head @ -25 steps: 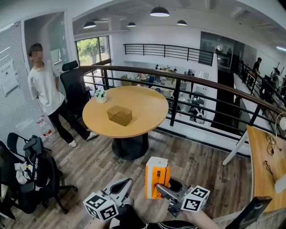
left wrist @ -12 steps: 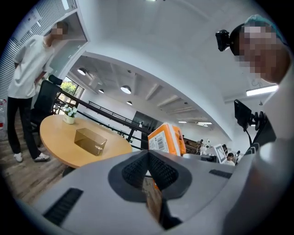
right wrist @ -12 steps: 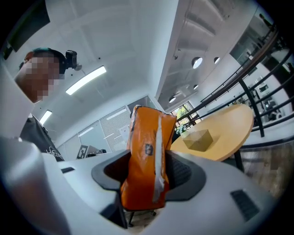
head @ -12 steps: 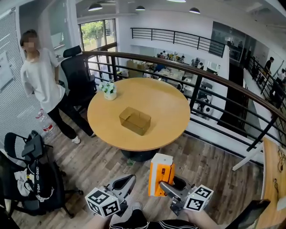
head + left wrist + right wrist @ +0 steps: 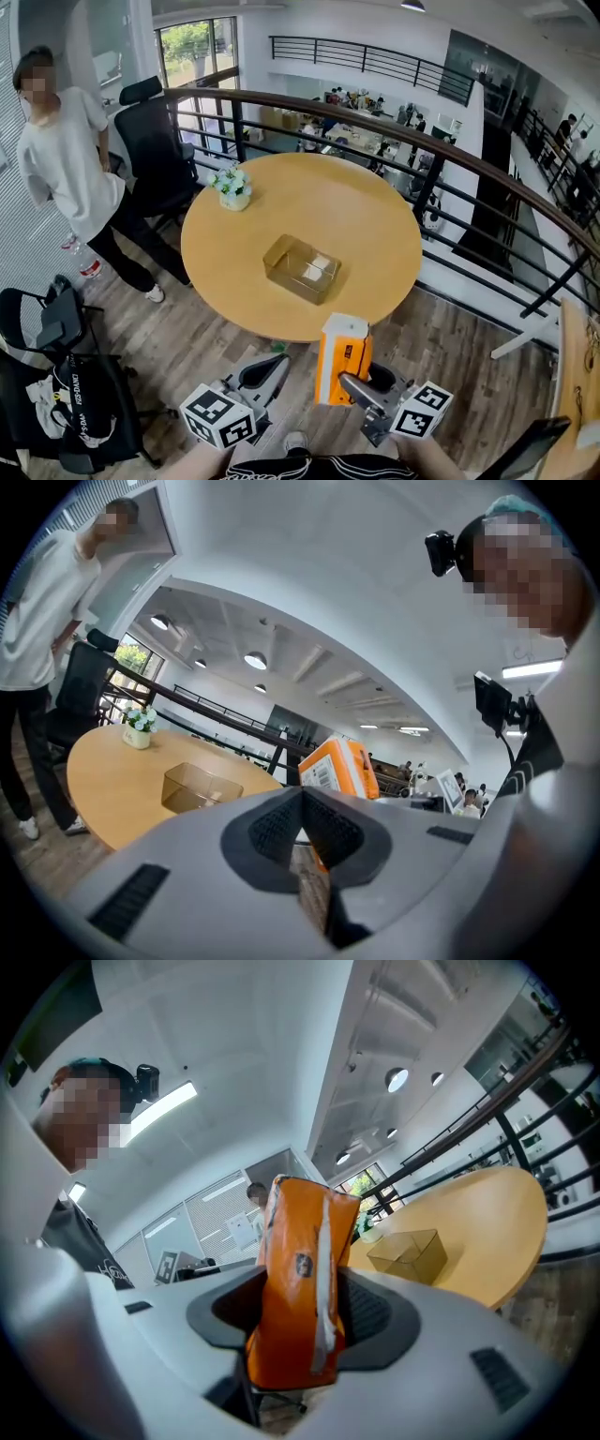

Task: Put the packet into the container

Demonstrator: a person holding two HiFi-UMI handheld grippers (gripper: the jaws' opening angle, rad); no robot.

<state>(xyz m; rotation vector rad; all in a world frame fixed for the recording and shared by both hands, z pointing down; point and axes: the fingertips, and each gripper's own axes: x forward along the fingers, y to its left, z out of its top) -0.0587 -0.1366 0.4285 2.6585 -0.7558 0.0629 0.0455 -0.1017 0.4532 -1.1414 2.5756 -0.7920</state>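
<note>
Right tool [image 5: 349, 382] is clamped on the orange packet [image 5: 343, 349], jaws pressing its two broad sides; the packet stands upright, rising well past the pads. Left tool [image 5: 269, 367] sits just beside it, jaws closed together on nothing. Both tools are low over the wooden floor [image 5: 197, 347], short of the round tabletop [image 5: 375, 225]. The clear container [image 5: 302, 269] stands open side up near the tabletop's near edge, ahead of the packet and apart from it. Against a second ago: tabletop and container lie nearer the tools in the head view, the container's inside now shows, and the grip on the packet is unchanged.
</note>
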